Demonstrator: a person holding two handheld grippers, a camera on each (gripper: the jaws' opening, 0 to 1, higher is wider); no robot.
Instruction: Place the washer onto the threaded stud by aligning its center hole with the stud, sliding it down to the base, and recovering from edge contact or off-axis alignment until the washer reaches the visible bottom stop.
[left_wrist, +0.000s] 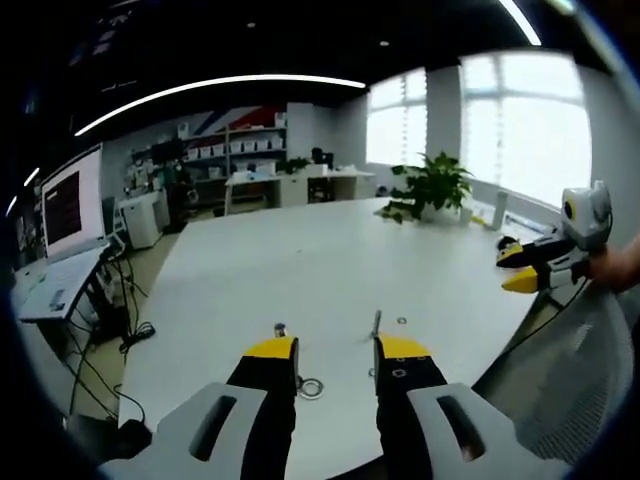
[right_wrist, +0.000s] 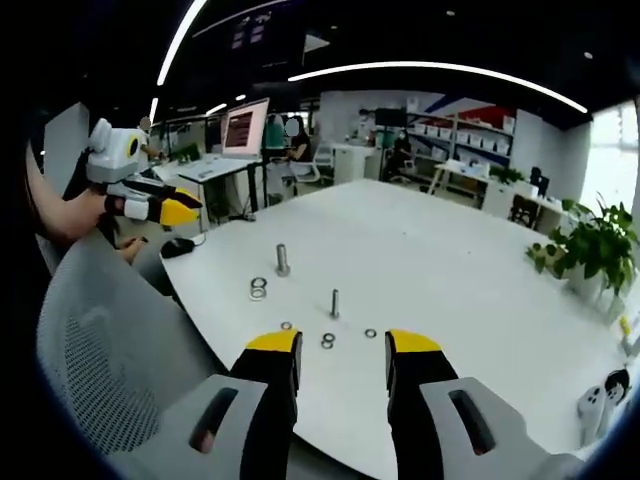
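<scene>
While washers (right_wrist: 258, 290) lie beside the stud (right_wrist: 334, 303), both hand-held grippers (right_wrist: 342, 350) gape empty.

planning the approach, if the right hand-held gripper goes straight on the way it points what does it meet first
Probably the small washer lying flat between the open right hand-held gripper tips, then the thin upright stud just beyond it; depth is hard to judge.

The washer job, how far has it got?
Nothing looks done yet. In the right gripper view, the thin stud stands bare on the white table, with washers lying loose around it. Both grippers, left and right, are open and empty. Picking up, threading and sliding down all remain.
</scene>
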